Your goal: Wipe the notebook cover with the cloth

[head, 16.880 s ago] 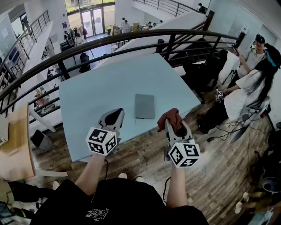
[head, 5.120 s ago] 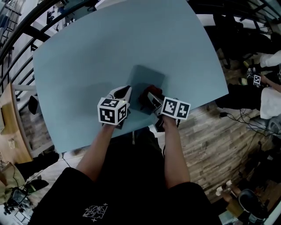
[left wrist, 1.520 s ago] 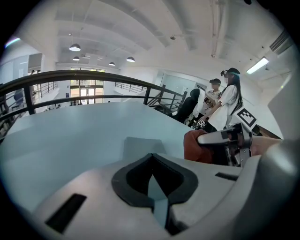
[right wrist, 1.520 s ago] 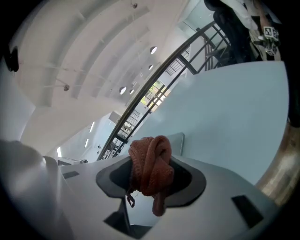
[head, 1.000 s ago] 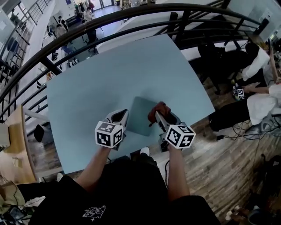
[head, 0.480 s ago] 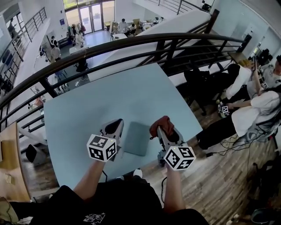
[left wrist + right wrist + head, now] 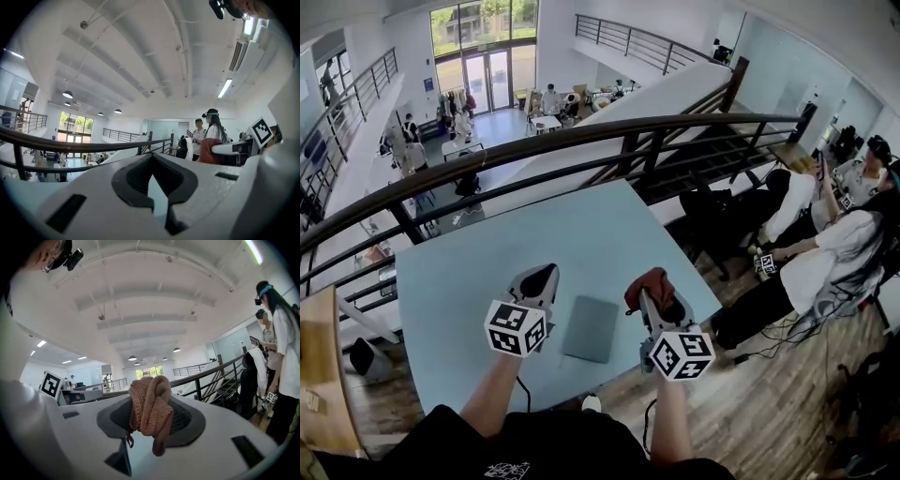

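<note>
A grey notebook point(image 7: 591, 328) lies closed on the light blue table point(image 7: 487, 262), close to its near edge. My left gripper point(image 7: 540, 277) hovers just left of the notebook, shut with nothing in it. In the left gripper view its jaws meet and point level at the room. My right gripper point(image 7: 652, 292) is held just right of the notebook, shut on a bunched reddish-brown cloth point(image 7: 648, 284). In the right gripper view the knitted cloth point(image 7: 149, 411) bulges out between the jaws. Both grippers are off the cover.
A black curved railing point(image 7: 581, 141) runs behind the table. Two people point(image 7: 834, 244) stand by dark chairs at the right, on the wood floor. A wooden desk point(image 7: 319, 375) stands at the far left. The table's near edge is just below the notebook.
A second ago the cloth rested at the notebook's right part; both grippers have since come up and off it. The head view has tilted up toward the hall.
</note>
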### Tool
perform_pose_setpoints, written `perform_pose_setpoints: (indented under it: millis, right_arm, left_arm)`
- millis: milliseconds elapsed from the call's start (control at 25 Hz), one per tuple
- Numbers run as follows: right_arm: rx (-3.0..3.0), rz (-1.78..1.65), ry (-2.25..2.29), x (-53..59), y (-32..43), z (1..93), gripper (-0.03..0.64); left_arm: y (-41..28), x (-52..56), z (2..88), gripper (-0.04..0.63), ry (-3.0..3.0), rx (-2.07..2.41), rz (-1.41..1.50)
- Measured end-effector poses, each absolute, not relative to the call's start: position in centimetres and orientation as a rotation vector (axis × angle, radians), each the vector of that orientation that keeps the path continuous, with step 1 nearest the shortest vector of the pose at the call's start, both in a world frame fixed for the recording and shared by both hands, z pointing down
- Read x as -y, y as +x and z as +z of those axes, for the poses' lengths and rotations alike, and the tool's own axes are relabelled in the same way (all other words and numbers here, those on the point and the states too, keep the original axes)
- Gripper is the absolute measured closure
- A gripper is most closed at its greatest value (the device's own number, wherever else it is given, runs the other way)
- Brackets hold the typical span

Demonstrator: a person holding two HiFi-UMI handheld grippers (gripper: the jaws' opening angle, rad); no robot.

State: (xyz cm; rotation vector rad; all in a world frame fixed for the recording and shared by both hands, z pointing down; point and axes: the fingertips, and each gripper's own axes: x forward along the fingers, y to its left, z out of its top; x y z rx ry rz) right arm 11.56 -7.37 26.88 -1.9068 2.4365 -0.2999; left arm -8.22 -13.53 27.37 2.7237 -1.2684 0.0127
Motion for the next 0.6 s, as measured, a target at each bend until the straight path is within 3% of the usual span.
perform_pose_setpoints:
  millis: [600]
  right_arm:
    - [-2.394,-0.245,-1.969,7.3,12.8,25.6,0.456]
  left_arm:
    - [-9.6,14.6,24.7,0.588,2.783,1.321,-0.031]
